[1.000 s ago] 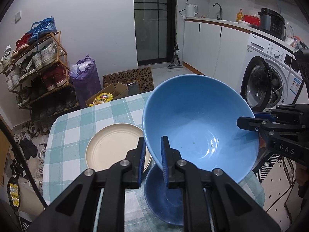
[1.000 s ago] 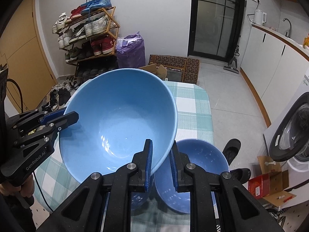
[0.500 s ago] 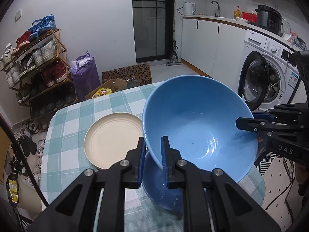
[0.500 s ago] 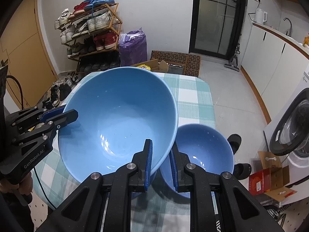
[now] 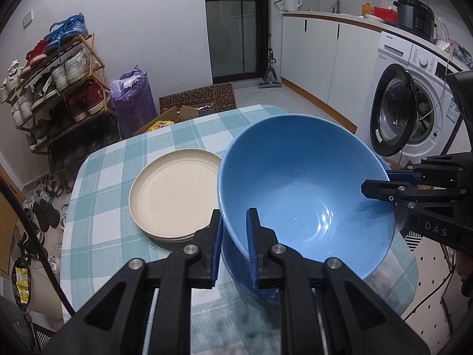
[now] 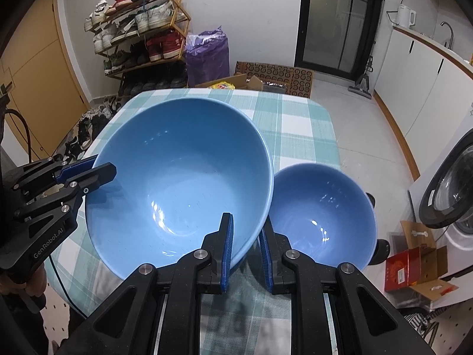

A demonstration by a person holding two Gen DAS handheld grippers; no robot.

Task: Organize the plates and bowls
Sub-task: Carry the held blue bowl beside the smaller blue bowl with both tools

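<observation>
Bowls first: the big blue bowl [image 5: 307, 195] hangs tilted above the checked tablecloth [image 5: 118, 177], carried from both sides. The left gripper [image 5: 233, 230] pinches its near rim, one blue pad inside the bowl and one outside. The right gripper [image 6: 246, 233] clamps the opposite rim the same way, fingers drawn in on the wall. A smaller blue bowl [image 6: 322, 216] sits on the table just beside and partly beneath the big one, toward the washing machine [image 5: 414, 103]. Cream plates [image 5: 174, 195] lie stacked on the cloth on the other side, close to the big bowl. A shoe rack [image 6: 142, 29] stands against the far wall.
</observation>
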